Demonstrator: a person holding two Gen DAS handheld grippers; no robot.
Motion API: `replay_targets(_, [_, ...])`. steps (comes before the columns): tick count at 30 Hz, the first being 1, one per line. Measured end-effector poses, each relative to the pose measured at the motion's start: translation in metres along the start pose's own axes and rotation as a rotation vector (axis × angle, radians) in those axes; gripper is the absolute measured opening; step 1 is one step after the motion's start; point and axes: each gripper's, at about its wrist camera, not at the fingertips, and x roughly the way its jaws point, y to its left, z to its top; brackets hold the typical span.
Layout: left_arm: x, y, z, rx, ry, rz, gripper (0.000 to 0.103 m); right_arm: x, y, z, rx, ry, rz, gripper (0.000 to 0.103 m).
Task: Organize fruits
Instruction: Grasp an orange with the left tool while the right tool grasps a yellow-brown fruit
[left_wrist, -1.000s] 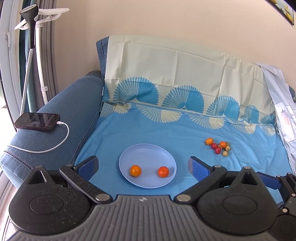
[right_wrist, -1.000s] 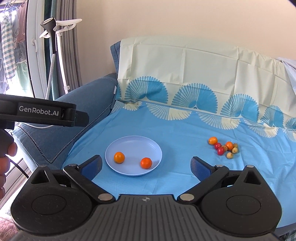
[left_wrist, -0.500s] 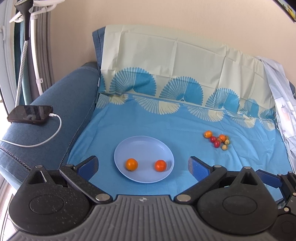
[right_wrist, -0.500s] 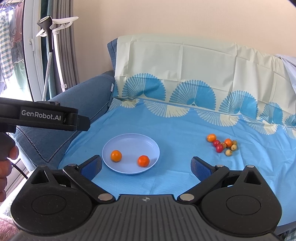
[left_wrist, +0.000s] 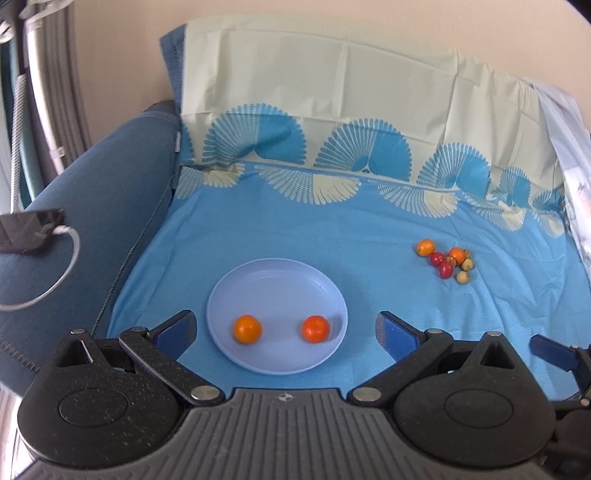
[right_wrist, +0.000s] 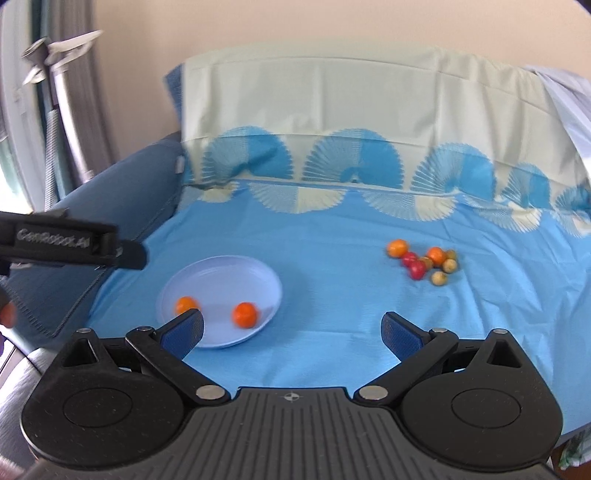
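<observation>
Both tools, left tool (left_wrist: 286, 328) and right tool (right_wrist: 291, 328), gaped wide, empty. Two oranges sat on the pale blue round plate (left_wrist: 277, 284); the small mixed fruit cluster (right_wrist: 424, 262) lay apart on the bedsheet, probably next for the right tool.

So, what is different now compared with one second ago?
Both grippers have moved forward toward the sheet, so the plate sits lower and nearer in both views. The left gripper and right gripper are open as before. Nothing was grasped or released: two oranges stay on the plate, and the fruit pile is unmoved.
</observation>
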Motion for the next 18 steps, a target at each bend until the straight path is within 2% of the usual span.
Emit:
replay_targets(4, [0.031,-0.031,0.018,0.047,0.006,-0.005,0.103,0.025,-0.038,0.004,0.054,-0.014,-0.074,0.102])
replay_targets(9, [0.085,-0.082,0.045,0.11,0.023,-0.031,0.103,0.073,-0.098,0.01,0.121,-0.038,-0.221,0.102])
replay_targets(13, [0.143,-0.124,0.067,0.168,0.046,-0.059,0.103,0.126,-0.148,0.01,0.167,-0.048,-0.351,0.101])
replay_targets(16, [0.194,-0.152,0.085,0.182,0.085,-0.075,0.103,0.17,-0.178,0.009,0.179,-0.039,-0.403,0.102])
replay_targets(18, [0.227,-0.167,0.097,0.167,0.127,-0.116,0.103,0.199,-0.193,0.006,0.187,-0.02,-0.426,0.101])
